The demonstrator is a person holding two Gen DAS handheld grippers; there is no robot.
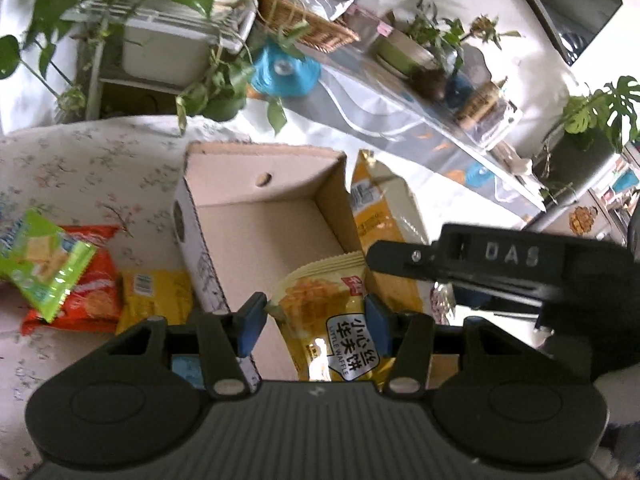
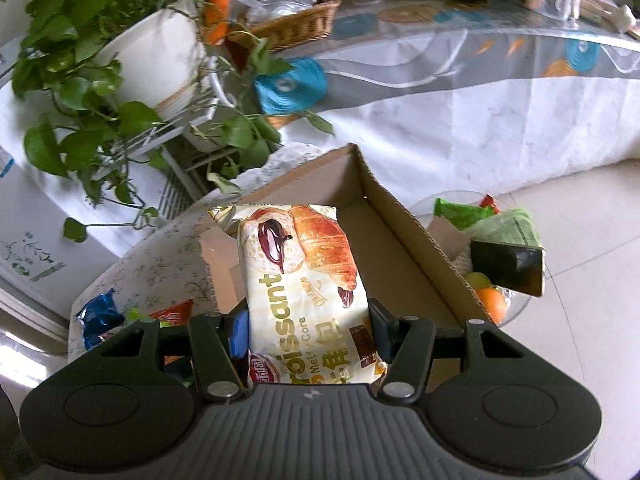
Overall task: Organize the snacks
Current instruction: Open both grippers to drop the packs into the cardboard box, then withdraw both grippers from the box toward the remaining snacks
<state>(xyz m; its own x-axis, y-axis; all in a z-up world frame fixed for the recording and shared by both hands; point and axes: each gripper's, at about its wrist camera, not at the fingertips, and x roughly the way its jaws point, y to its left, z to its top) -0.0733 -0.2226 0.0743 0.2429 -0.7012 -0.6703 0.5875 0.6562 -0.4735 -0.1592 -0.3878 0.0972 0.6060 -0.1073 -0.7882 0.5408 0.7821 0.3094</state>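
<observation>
An open brown cardboard box (image 1: 276,216) is set on a counter covered with a floral cloth (image 1: 80,168), and both packets in hand are held over it. The left gripper (image 1: 316,322) is shown with its blue-padded fingers (image 1: 252,322) a little apart around a yellow "Little Waffle" packet (image 1: 324,312); contact on the right pad looks likely, but whether the left pad touches cannot be told, so the hold is judged loose. The right gripper (image 2: 310,330) is clamped on a cream croissant packet with a chocolate-filled pastry printed on it (image 2: 304,276), which is held upright above the box floor.

The step in hand is judged to be placing both packets into the box. It is best done by lowering each packet until its end is near the box floor before the fingers are parted, so that nothing topples over the wall. The croissant packet is best laid flat against a wall, with room left for the rest. A tall yellow bag (image 1: 380,216) leans just outside the box's right wall and should not be knocked. A green wafer packet (image 1: 44,260), an orange-red packet (image 1: 96,292) and a small yellow packet (image 1: 156,292) lie on the counter left of the box, yet to be gathered.
</observation>
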